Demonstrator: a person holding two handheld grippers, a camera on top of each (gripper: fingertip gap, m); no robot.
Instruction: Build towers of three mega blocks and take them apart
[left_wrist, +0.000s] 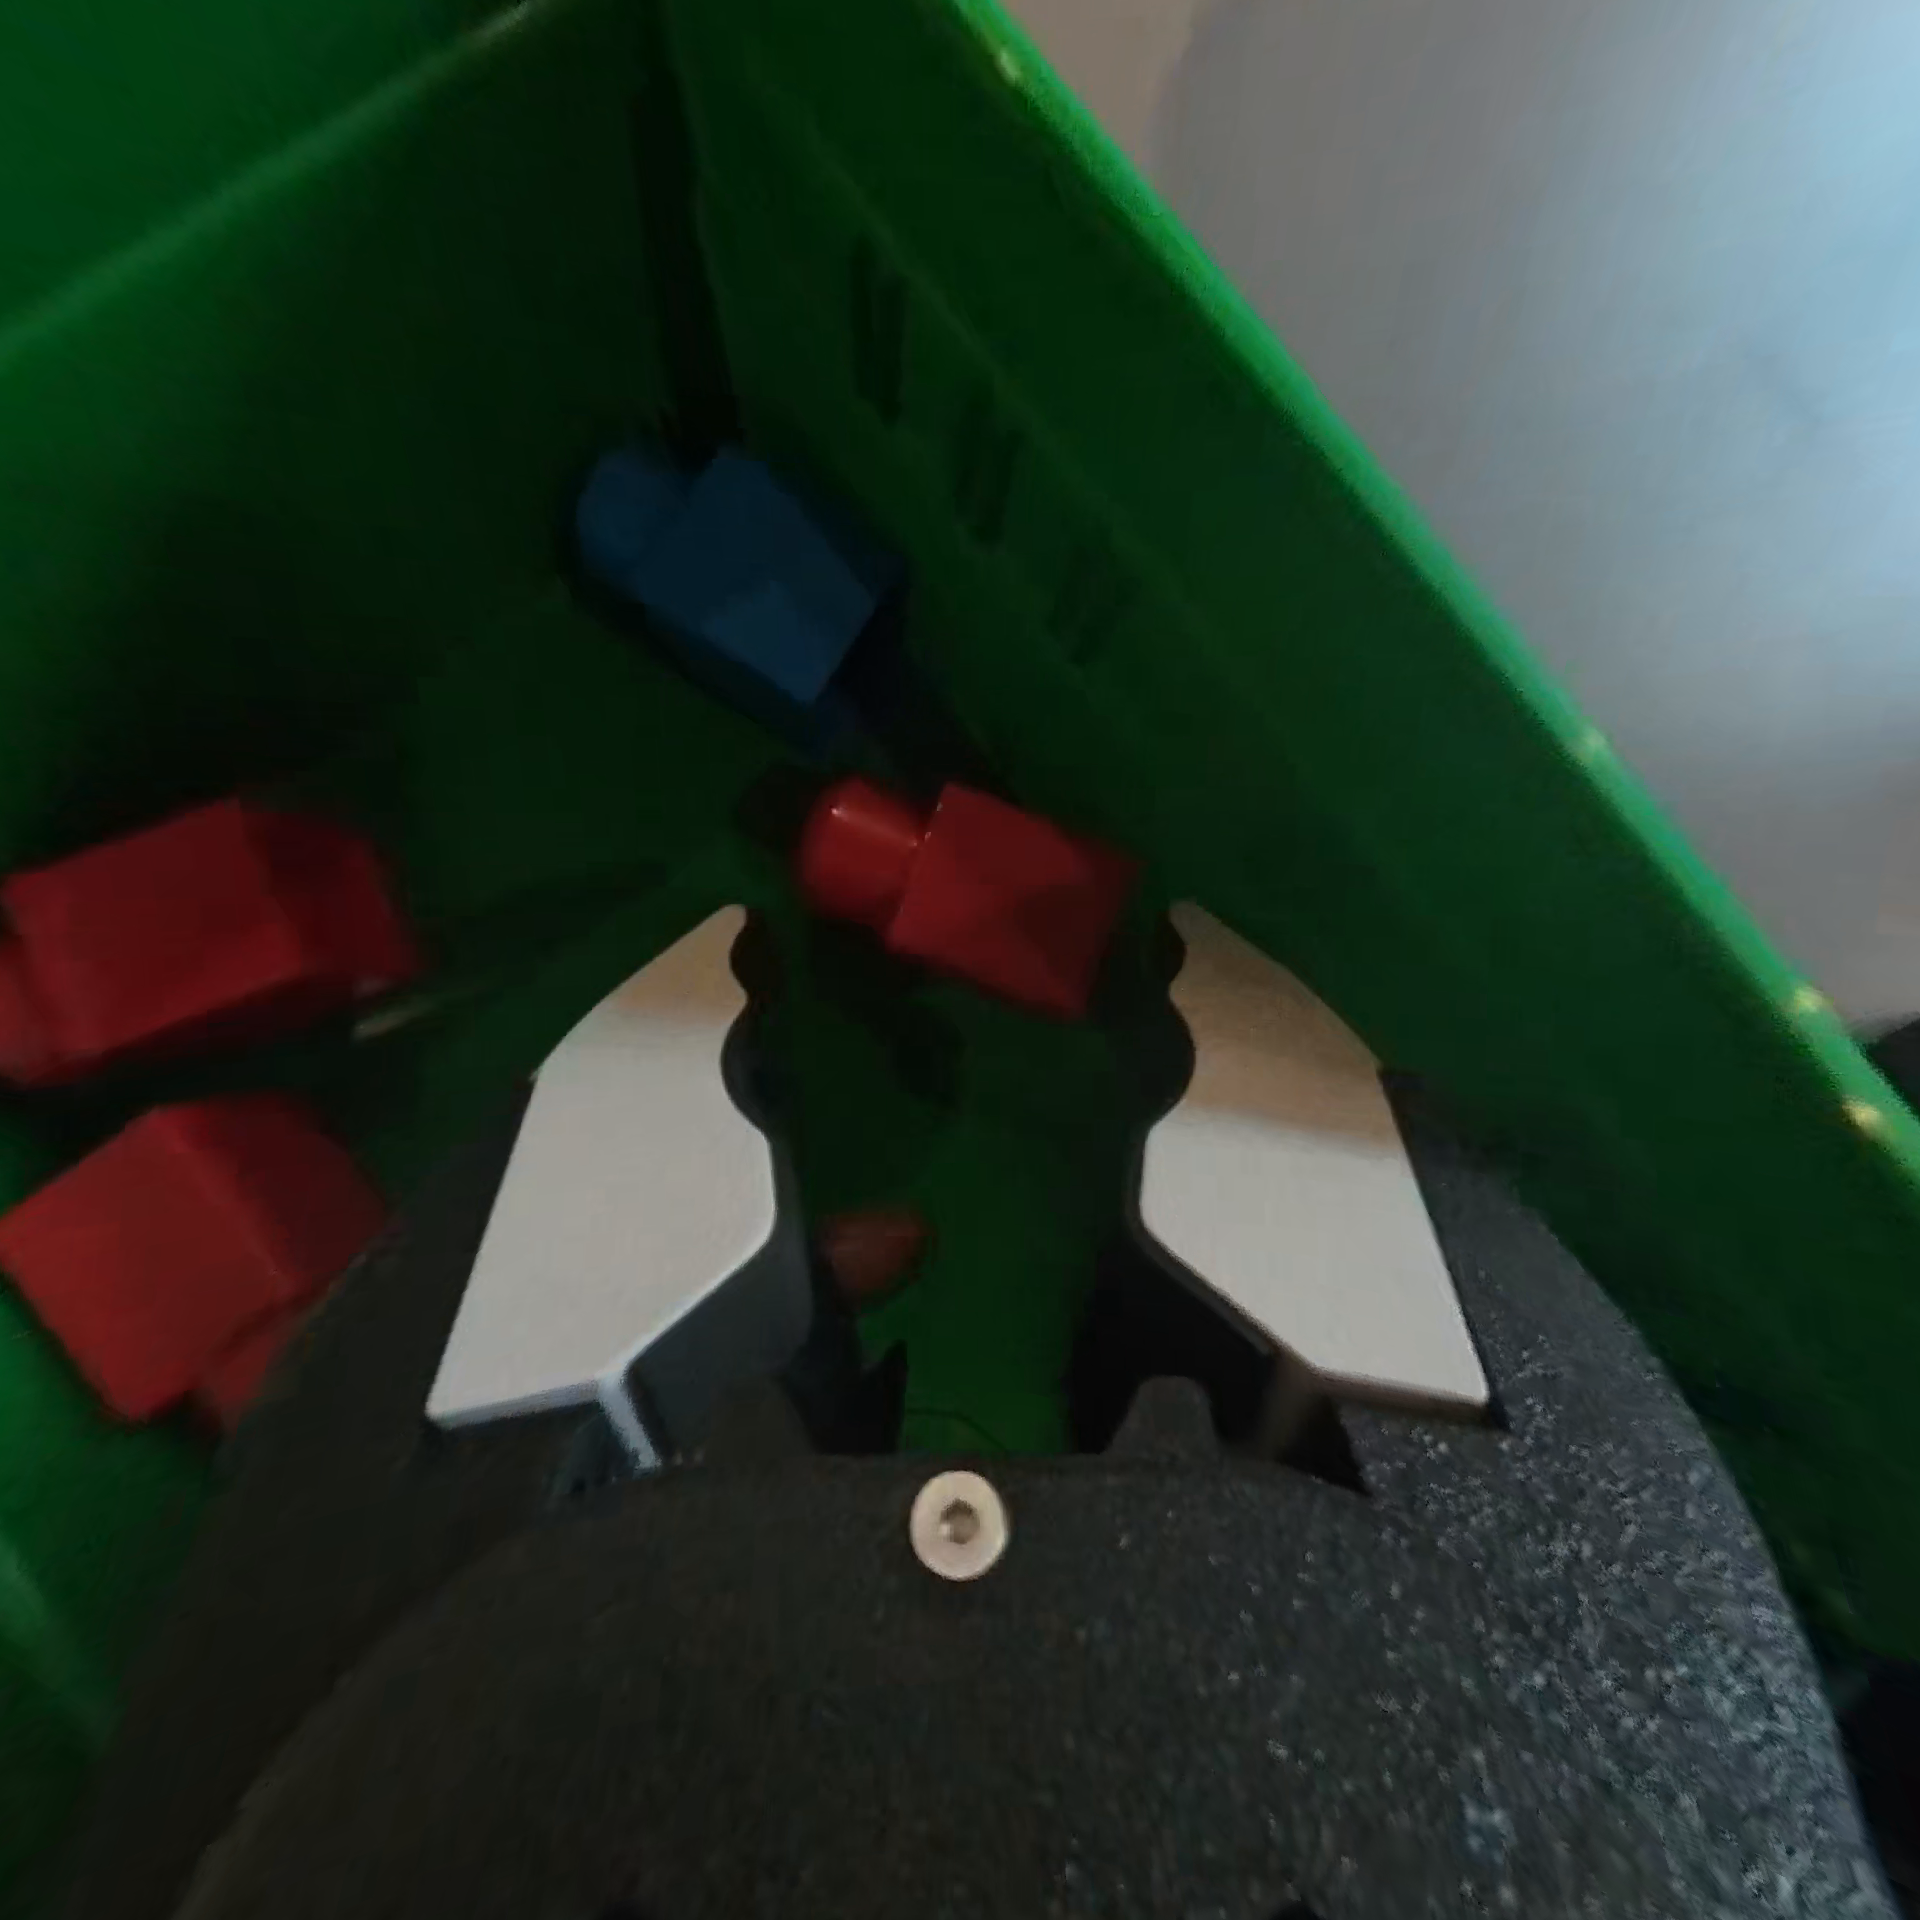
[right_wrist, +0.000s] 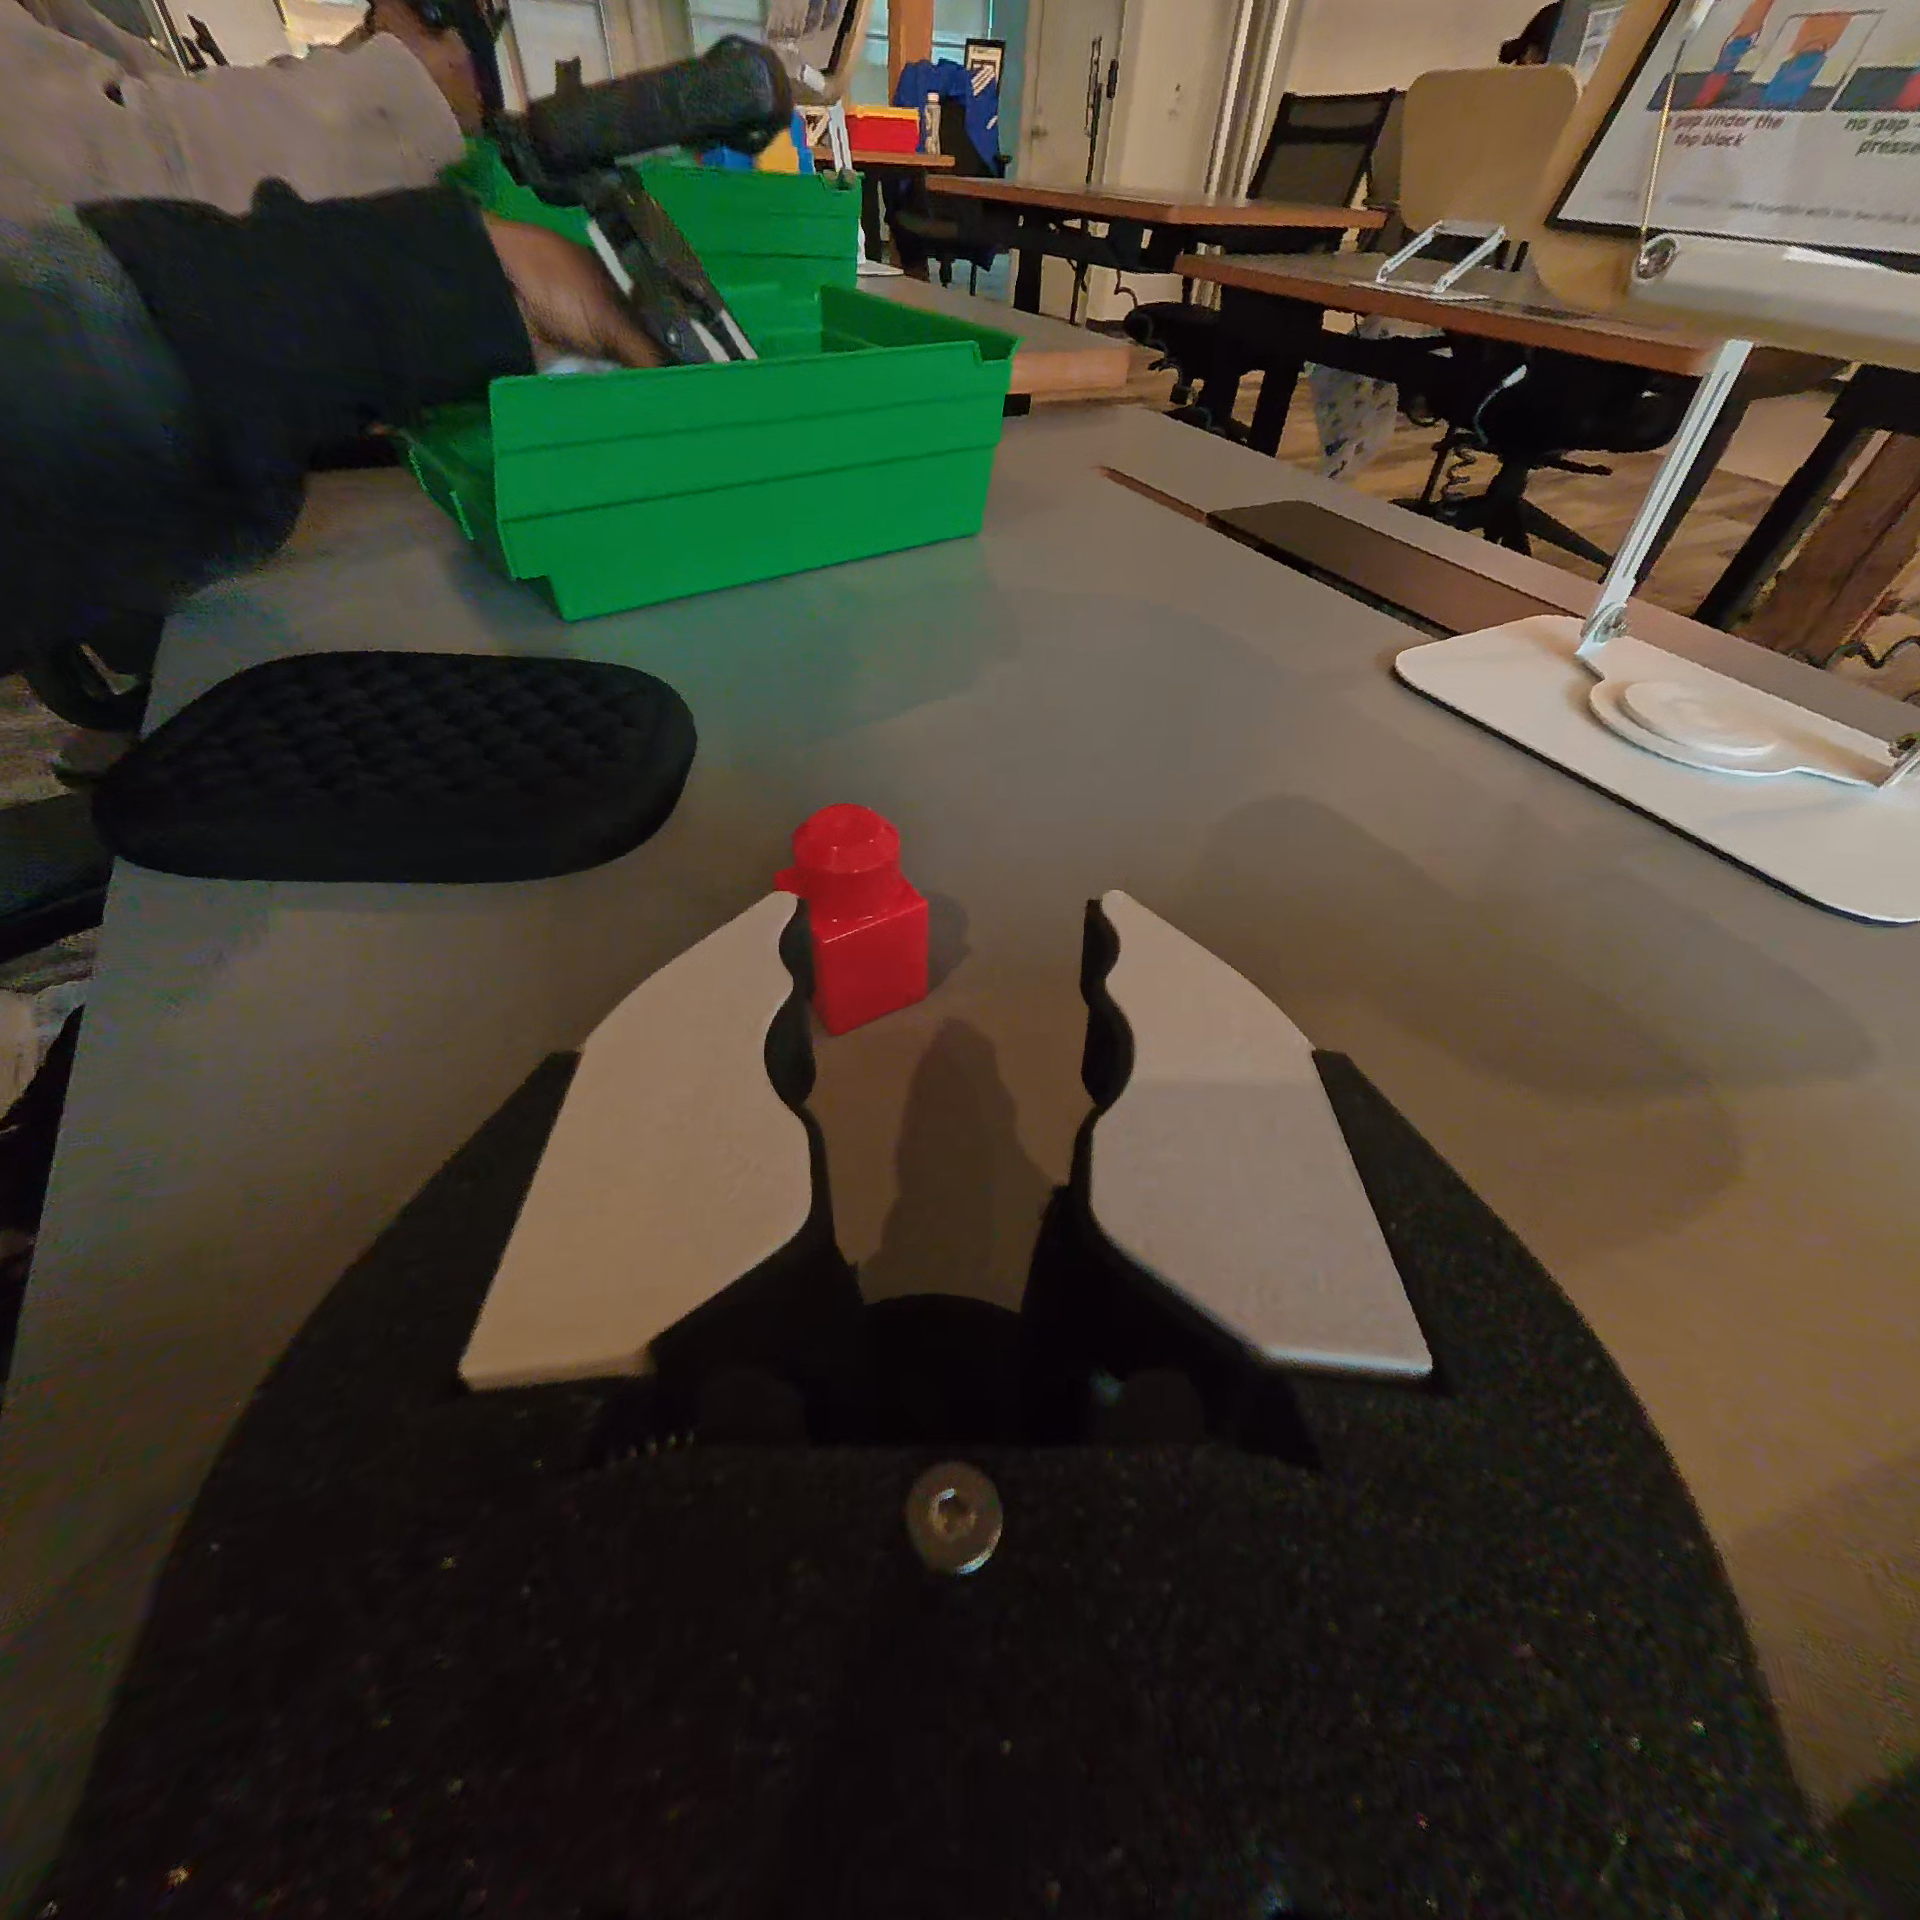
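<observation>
One red block (right_wrist: 868, 930) stood upright on the grey table (right_wrist: 1195, 727), just ahead of the right gripper (right_wrist: 940, 914), nearer the tip of its left finger (right_wrist: 675, 1122) than the right one; whether touching that tip could not be told. Jaws spread wide, nothing between them. Block shown as a square-sided body topped by a single round stud, glossy red, shadow cast toward the camera.

Left gripper (left_wrist: 961, 935) reached down into the green bin (left_wrist: 1351, 727), jaws likewise spread and empty. Second red block (left_wrist: 971, 894) lay on its side at the fingertips, against the bin's slotted wall, stud pointing left, partly before the right fingertip; contact not clear. Blue block (left_wrist: 727, 582) lay farther in, also beside that wall, near the corner. Two more red blocks (left_wrist: 197, 935) (left_wrist: 177, 1247) lay apart at the left edge, blurred.

Seen from the right wrist view: same green bin (right_wrist: 748, 478) placed well beyond the upright block, left gripper (right_wrist: 665, 291) dipped inside it, held by a hand (right_wrist: 561, 301) in a dark sleeve. Black textured pad (right_wrist: 395, 764) lay between bin and block, to the left; white stand base (right_wrist: 1662, 748) rested far right.
</observation>
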